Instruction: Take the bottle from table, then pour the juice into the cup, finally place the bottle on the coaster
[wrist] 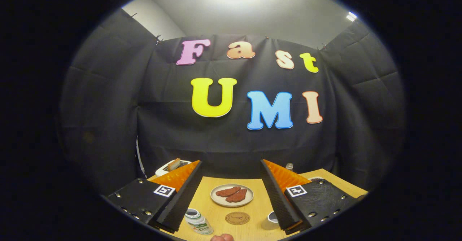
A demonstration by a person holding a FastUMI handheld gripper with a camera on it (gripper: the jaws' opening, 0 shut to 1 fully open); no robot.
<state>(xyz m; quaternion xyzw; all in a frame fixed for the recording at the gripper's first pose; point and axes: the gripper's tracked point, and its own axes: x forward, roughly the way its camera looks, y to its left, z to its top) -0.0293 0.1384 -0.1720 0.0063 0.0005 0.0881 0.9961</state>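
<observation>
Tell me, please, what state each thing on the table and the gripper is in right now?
gripper: open, fingers spread wide, holding nothing.
bottle: on the table by one finger, ungrasped.
cup: standing upright.
coaster: bare.
plate: holding two reddish pieces.
toaster: bread sticking up.

We see a light wooden table carrying everything. A pale plate with two reddish-brown pieces sits near its middle, between our gripper fingers, which stand wide apart and hold nothing. Just nearer than the plate lies a round brown coaster. A small bottle with a white cap stands beside the left finger, and a white cup beside the right finger. At the far left edge rests a white toaster with a slice of bread in it
</observation>
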